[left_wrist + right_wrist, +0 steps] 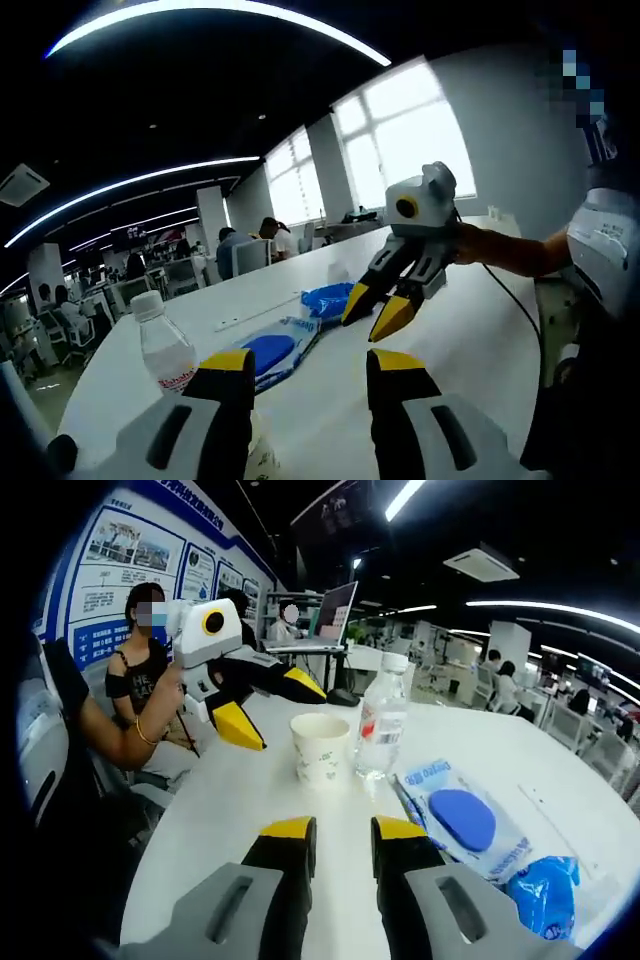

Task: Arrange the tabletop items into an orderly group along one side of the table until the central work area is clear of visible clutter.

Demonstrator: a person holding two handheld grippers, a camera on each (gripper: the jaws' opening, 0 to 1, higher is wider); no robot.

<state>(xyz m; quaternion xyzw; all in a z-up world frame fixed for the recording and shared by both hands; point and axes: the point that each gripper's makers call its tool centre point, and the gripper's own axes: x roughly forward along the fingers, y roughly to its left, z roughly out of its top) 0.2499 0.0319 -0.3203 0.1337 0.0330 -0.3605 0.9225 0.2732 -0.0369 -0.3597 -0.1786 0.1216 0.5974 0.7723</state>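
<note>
On the white table (pixel 250 800) I count four loose things: one paper cup (pixel 320 748), one clear water bottle (pixel 381 718) with a white cap, one flat packet (pixel 465 825) with a blue oval on it, and one crumpled blue bag (pixel 545 892).

In the right gripper view, my right gripper (pixel 343 832) rises from the bottom with its yellow-tipped jaws slightly parted, a narrow gap between them, nothing inside and nothing touching them. The paper cup stands straight ahead of those tips, well apart from them, and the bottle stands upright just beside the cup, to its right. The packet lies flat to the right of my jaws, and the blue bag lies beyond the packet's near corner, further right and closer to me. My left gripper (pixel 268 714) hangs above the table ahead and to the left of the cup, jaws spread wide and empty.

In the left gripper view, my left gripper (pixel 310 365) shows its two jaws released, a clear gap between the tips, holding nothing. The bottle (pixel 163 348) stands just left of my left jaw; I cannot tell whether they touch. The packet (pixel 280 345) lies ahead between the jaws, the blue bag (pixel 328 300) just past it. My right gripper (pixel 380 312) hovers above the table ahead and to the right, narrowly parted, empty.
</note>
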